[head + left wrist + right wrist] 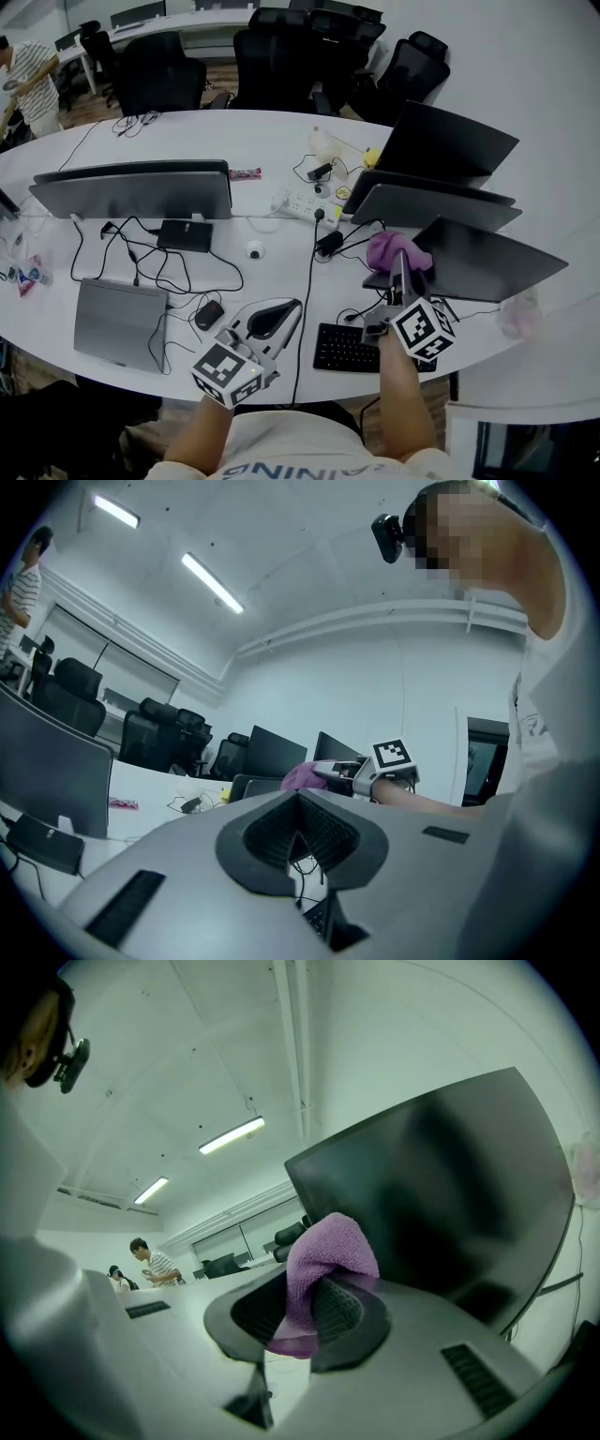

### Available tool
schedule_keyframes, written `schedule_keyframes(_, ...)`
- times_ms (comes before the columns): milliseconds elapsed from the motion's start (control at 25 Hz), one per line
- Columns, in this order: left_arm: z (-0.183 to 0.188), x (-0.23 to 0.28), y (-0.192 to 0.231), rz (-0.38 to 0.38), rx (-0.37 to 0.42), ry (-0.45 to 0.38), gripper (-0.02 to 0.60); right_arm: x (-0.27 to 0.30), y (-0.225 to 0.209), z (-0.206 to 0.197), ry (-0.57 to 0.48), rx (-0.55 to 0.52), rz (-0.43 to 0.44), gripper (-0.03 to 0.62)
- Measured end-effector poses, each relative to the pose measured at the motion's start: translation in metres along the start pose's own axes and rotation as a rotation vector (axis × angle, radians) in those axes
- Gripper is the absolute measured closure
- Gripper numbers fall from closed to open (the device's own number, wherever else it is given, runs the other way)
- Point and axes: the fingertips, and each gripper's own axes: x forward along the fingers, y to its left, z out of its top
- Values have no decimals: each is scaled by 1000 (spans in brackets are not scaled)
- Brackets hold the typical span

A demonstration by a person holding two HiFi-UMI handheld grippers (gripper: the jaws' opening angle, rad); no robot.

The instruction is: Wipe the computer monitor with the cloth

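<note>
My right gripper (399,261) is shut on a purple cloth (395,247), held up at the left edge of a dark computer monitor (489,261) at the table's right. In the right gripper view the cloth (324,1252) bulges out between the pads of the gripper (305,1314), with the monitor's black screen (441,1185) just behind it; I cannot tell whether cloth and screen touch. My left gripper (292,307) hangs low over the table's front edge, shut with nothing in it. In the left gripper view that gripper (299,829) faces the right gripper's marker cube (392,756) and the cloth (301,776).
A black keyboard (349,349) lies under my right hand, a mouse (208,314) and a closed laptop (118,323) to the left. A wide monitor (131,192), a power strip (300,204), loose cables and more monitors (427,202) fill the table. A person (28,80) stands far left.
</note>
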Motion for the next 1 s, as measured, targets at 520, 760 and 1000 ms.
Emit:
schedule_keyframes(520,6,-1,-7,-29,1,-11,572,-2,27,55,-84,15,49,539)
schedule_keyframes(760,8,-7,-10,-34,2,-17,572,-7,37,77,-130,28,59,539)
schedule_keyframes(1000,11,-13,-14,-28,17,-16,572,-7,42,93,-165,29,74,540)
